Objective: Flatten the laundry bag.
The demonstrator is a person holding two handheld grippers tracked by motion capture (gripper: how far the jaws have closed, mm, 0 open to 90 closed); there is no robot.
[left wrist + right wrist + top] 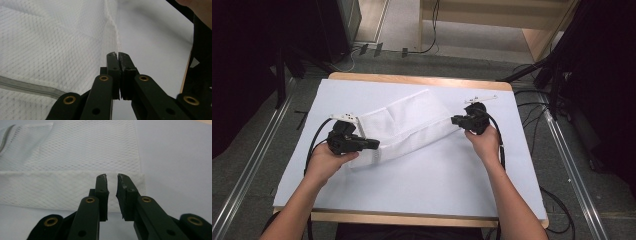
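This place looks like a laboratory or a recording room, not a home. A small wooden table (422,79) stands alone in the middle, and a plain white sheet (422,180) covers its top. On the grey floor, metal rails (249,165) run along both sides of the table. Black cables (532,107) lie loose on the floor, and dark stand legs (532,70) are near the far corner. Black curtains (242,60) hang at the left and the right. Behind the table there is light wooden furniture (512,15).
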